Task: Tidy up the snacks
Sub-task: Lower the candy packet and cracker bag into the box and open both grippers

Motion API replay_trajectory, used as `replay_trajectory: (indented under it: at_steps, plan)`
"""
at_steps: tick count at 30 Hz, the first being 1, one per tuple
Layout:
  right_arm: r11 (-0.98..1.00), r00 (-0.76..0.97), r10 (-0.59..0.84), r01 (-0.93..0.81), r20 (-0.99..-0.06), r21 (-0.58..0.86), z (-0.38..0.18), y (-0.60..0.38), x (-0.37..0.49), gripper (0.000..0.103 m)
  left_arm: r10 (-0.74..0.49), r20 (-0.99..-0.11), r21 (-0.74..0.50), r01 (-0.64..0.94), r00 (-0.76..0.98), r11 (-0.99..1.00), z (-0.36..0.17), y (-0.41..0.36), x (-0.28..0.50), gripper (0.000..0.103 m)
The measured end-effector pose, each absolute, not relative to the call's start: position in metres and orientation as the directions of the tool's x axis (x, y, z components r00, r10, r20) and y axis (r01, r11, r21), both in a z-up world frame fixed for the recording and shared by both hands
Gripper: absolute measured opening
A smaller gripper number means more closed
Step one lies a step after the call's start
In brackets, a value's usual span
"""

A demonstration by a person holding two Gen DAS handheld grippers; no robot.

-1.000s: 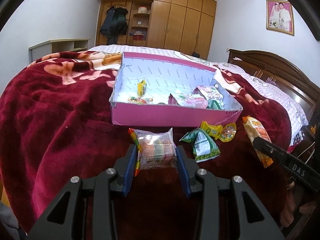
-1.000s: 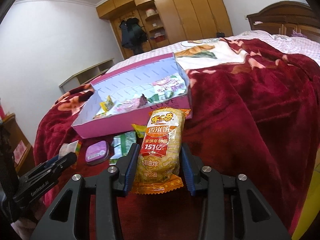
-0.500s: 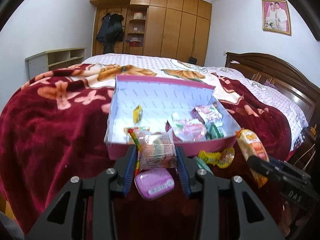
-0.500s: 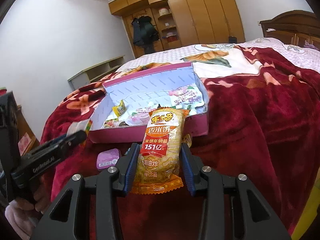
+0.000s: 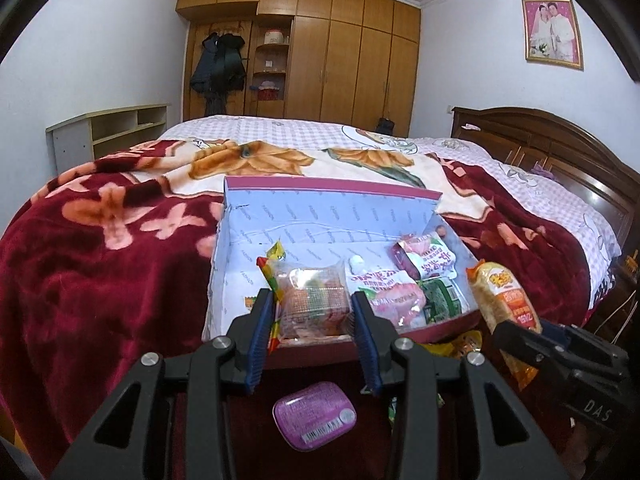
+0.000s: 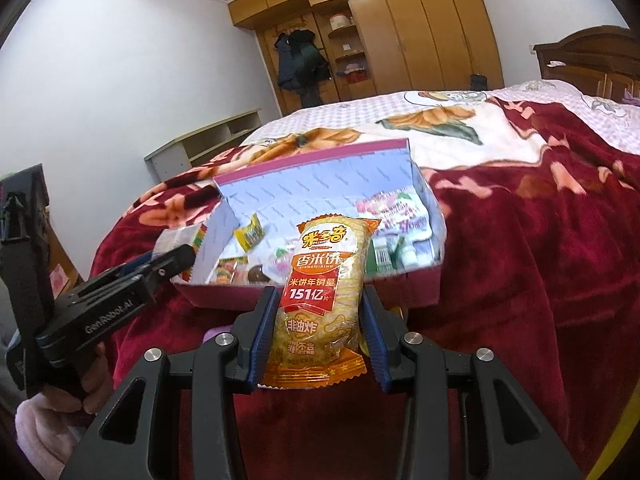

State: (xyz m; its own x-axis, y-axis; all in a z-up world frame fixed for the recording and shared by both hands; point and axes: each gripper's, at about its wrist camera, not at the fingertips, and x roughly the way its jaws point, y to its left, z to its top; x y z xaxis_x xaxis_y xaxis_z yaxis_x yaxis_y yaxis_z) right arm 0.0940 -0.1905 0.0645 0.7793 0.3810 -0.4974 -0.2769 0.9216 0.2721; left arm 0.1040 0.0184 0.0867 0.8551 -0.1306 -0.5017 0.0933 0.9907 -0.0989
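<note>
Both fingers gripping: left gripper [image 5: 313, 312] holds clear cracker pack [image 5: 314, 304], right gripper [image 6: 320, 334] orange rice-cracker bag [image 6: 324, 296].

A red floral blanket [image 5: 100, 280] bears a pink box [image 5: 312, 354] and purple tin [image 5: 314, 414].

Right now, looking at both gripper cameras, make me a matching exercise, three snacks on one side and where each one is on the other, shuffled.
Things:
1. clear snack pack
2. orange rice cracker bag
3. purple tin

Places:
A. lying on the red blanket in front of the pink box
B. clamped in the left gripper
C. clamped in the right gripper

Pairs: 1-B, 2-C, 3-A
</note>
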Motion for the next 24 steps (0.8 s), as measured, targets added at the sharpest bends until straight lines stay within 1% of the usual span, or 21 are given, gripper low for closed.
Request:
replay_trajectory:
  at_steps: [4, 14, 24]
  plan:
    - [0.919, 0.776, 0.386, -0.277, -0.499, 0.280, 0.064, -0.189, 0.102, 0.042, -0.150, -0.511, -0.115, 0.105, 0.847, 0.988, 0.087, 0.020, 0.112, 0.041]
    - [0.923, 0.781, 0.380, -0.283, -0.496, 0.261, 0.069, -0.183, 0.120, 0.042, -0.129, -0.514, -0.125, 0.075, 0.848, 0.989, 0.085, 0.024, 0.136, 0.041]
    - [0.924, 0.780, 0.380, -0.296, -0.497, 0.242, 0.071, -0.173, 0.139, 0.042, -0.090, -0.530, -0.100, 0.043, 0.843, 0.994, 0.077, 0.025, 0.173, 0.041]
